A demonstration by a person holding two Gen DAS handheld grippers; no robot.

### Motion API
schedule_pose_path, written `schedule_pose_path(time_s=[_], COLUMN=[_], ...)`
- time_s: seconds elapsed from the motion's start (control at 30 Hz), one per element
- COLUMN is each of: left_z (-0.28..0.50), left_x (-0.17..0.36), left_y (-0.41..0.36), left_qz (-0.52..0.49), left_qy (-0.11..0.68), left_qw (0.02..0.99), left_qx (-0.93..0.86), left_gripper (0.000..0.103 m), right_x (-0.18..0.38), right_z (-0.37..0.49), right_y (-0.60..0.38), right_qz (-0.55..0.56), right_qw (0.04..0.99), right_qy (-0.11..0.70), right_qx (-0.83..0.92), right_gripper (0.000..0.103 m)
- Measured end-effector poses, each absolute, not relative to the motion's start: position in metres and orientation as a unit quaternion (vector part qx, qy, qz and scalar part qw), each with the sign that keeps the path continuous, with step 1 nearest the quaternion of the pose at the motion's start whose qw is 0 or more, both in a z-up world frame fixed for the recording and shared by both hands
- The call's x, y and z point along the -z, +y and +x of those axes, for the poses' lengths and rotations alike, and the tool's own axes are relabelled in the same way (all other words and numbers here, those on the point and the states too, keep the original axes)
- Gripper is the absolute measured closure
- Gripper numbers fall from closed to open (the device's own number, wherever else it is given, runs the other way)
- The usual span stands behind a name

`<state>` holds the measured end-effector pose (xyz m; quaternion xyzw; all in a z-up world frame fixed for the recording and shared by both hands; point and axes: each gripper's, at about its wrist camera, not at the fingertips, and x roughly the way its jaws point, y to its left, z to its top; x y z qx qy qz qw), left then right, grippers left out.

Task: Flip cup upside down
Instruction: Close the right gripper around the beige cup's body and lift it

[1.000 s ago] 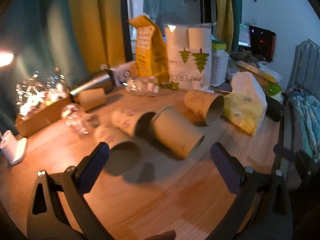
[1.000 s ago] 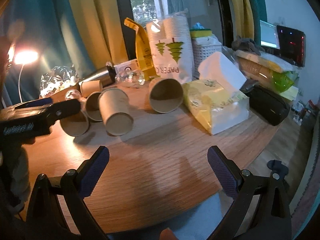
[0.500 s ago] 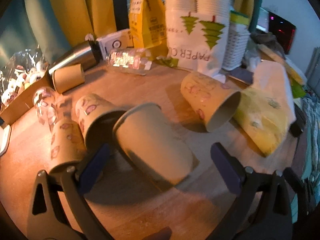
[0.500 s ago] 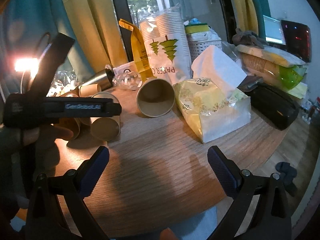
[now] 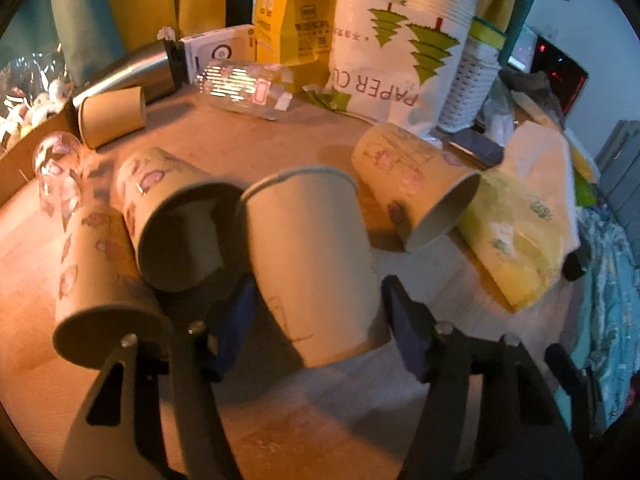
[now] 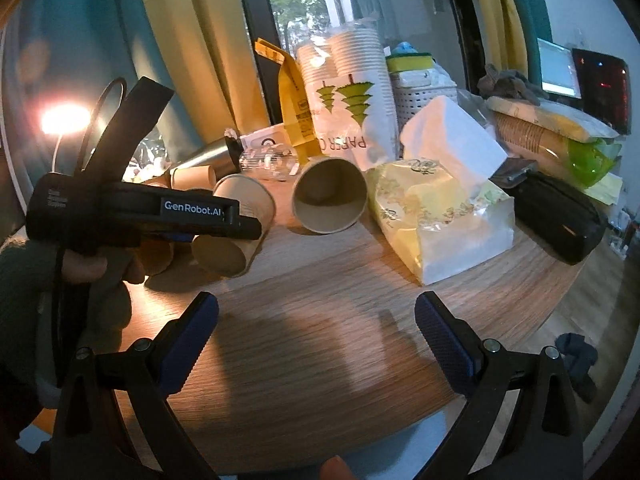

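Several brown paper cups lie on their sides on the wooden table (image 5: pixel 280 420). A plain cup (image 5: pixel 312 256) lies between the fingers of my left gripper (image 5: pixel 316 320), base toward the camera; the jaws are narrowed around it, and contact is not clear. Patterned cups lie at its left (image 5: pixel 176 216) and right (image 5: pixel 416 184). In the right wrist view my left gripper (image 6: pixel 140 212) is over that cup (image 6: pixel 240 232). My right gripper (image 6: pixel 316 324) is open and empty above bare table.
A tissue pack (image 6: pixel 444 208), a paper-cup bag (image 6: pixel 348 108), a steel flask (image 5: pixel 128 72), a plastic bottle (image 5: pixel 244 88) and a black case (image 6: pixel 556 216) crowd the back and right. A lamp (image 6: pixel 60 120) glows at left.
My left gripper moved forward and down onto the plain cup and its jaws narrowed around it. The right gripper shifted only slightly.
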<state>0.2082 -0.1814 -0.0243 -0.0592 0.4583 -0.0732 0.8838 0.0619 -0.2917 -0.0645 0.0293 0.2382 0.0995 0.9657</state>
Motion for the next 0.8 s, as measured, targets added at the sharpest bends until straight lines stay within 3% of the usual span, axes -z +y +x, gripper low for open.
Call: schedule_pose_path(time_s=[0.8], left_z=[0.062], left_x=[-0.011], left_y=[-0.089], left_qz=[-0.249], left_qy=[0.417], left_qw=[0.846], left_qx=[0.223], left_gripper=[0.039], right_x=[0.046], right_z=[-0.021], right_y=[-0.182], right_qz=[-0.014], right_qw=[0.971], right_qy=[0.152], right_qx=[-0.186], right_gripper=[0.003])
